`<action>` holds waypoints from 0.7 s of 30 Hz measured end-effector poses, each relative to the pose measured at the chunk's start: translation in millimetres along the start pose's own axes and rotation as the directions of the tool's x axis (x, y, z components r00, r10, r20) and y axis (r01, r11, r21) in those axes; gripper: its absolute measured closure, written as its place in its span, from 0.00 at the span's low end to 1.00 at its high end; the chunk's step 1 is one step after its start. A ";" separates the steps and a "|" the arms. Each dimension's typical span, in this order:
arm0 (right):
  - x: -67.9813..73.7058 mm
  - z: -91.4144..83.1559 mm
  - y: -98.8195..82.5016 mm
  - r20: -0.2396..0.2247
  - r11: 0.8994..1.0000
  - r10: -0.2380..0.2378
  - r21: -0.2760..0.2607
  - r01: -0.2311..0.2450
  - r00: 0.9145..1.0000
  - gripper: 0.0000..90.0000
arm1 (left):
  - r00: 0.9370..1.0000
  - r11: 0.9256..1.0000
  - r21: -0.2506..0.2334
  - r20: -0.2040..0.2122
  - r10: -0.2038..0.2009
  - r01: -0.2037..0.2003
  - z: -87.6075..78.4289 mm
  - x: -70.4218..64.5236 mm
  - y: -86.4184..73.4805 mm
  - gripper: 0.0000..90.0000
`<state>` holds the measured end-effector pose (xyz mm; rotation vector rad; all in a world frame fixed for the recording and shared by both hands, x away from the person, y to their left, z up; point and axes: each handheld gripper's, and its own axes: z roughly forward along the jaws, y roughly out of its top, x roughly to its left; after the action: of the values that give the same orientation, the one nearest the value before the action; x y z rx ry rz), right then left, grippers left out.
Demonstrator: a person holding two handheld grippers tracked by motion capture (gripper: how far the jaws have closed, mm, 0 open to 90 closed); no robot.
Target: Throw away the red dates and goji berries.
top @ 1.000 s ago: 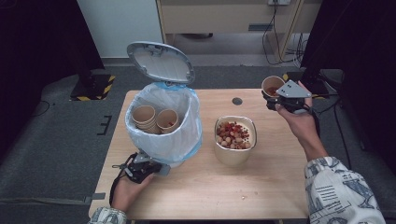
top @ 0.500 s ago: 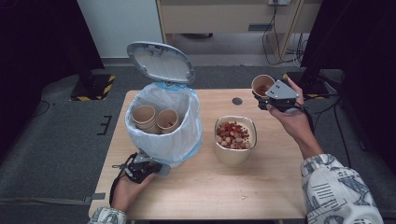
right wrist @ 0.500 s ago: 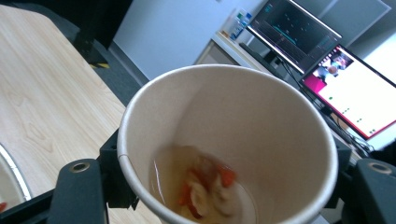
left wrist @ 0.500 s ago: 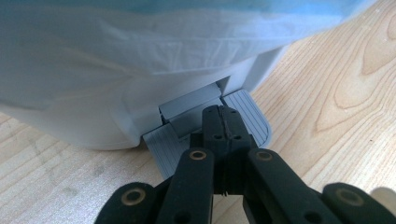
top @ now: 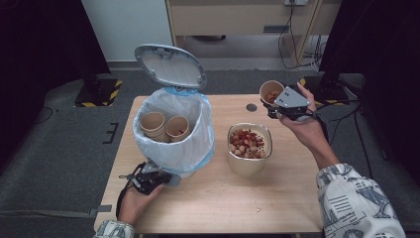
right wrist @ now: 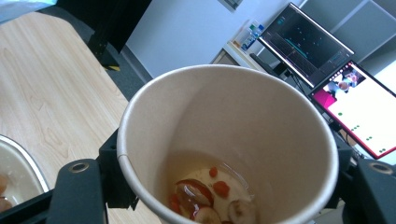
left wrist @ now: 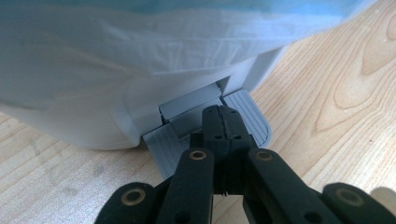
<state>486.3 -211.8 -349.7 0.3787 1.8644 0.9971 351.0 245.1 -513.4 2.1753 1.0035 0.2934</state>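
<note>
Right gripper [top: 275,105], upper right of the high view, raised above the far right corner of the table [top: 208,208]: jaws clamped on the sides of a paper cup [top: 270,92], one jaw on each side of the wall as the right gripper view shows; the cup [right wrist: 229,154] stands upright and holds a little pale liquid with red bits and sliced fruit at its bottom. Left gripper [top: 157,177], lower left of the high view, at the near foot of a small white pedal bin [top: 174,151] (blue liner, lid [top: 171,66] tipped up and open): jaws pressed together, tips [left wrist: 222,128] resting on the grey ribbed pedal [left wrist: 247,116]. Inside the bin: nested paper cups [top: 152,124] and one more [top: 177,128]. Centre of the table, just right of the bin: a cream bowl [top: 247,166] of red and pale pieces. Small dark disc [top: 251,107] lies near the far edge, left of the held cup.
</note>
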 end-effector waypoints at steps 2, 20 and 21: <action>1.3 -0.6 0.5 -0.004 1.000 -0.018 0.003 0.018 1.000 0.32 | 1.000 1.000 0.000 0.000 0.000 0.000 0.0 0.0 0.0 1.00; 0.7 -3.3 8.5 -0.001 0.989 -0.149 0.006 0.149 0.989 0.32 | 1.000 1.000 0.000 0.000 0.000 0.000 0.0 0.0 0.0 1.00; -0.6 -4.3 9.6 -0.003 0.988 -0.154 0.002 0.154 0.988 0.32 | 1.000 1.000 0.000 0.000 0.000 0.000 0.0 0.0 0.0 1.00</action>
<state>481.4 -208.2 -341.1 0.2300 1.8672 0.8915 351.0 245.0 -513.4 2.1752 1.0034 0.2927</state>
